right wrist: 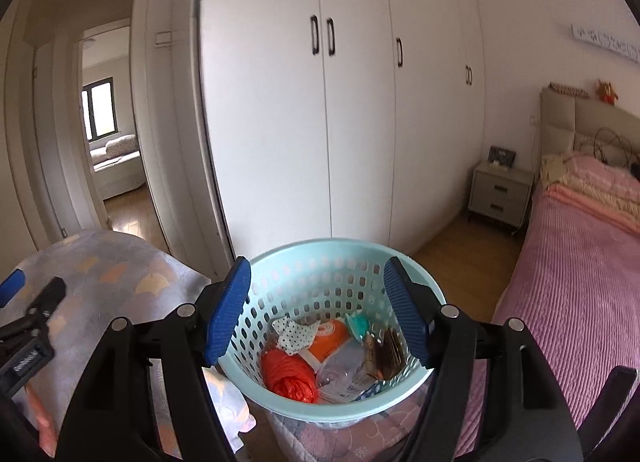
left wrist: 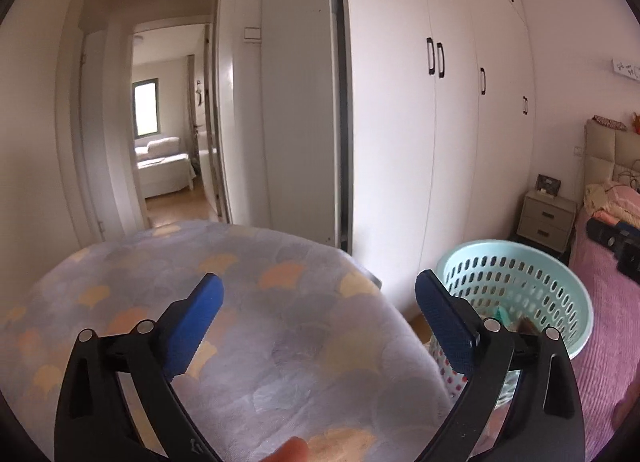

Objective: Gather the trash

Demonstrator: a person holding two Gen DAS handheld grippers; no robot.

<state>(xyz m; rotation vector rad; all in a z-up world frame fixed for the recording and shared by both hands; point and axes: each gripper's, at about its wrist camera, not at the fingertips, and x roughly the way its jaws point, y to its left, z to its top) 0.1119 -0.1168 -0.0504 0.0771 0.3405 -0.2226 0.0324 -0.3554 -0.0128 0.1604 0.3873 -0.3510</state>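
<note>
A pale teal perforated basket (right wrist: 332, 262) holds the trash: a crumpled red plastic bag (right wrist: 288, 376), an orange packet (right wrist: 330, 340), a clear plastic bottle (right wrist: 340, 368), a dotted white scrap (right wrist: 294, 332) and brown wrappers (right wrist: 386, 354). My right gripper (right wrist: 318, 310) hovers open over the basket's mouth, nothing between its blue pads. My left gripper (left wrist: 318, 314) is open wide and empty above a lavender blanket (left wrist: 256, 302) with pastel fan shapes. The basket (left wrist: 516, 262) shows to its right. Each gripper appears at the edge of the other's view: the left gripper (right wrist: 32, 288), the right gripper (left wrist: 612, 240).
White wardrobe doors (right wrist: 320, 122) stand behind the basket. A bed with a pink cover (right wrist: 560, 282) runs along the right, a nightstand (right wrist: 500, 194) beyond it. An open doorway (left wrist: 168, 142) at the left leads to another room. The basket rests on a floral fabric surface (right wrist: 340, 438).
</note>
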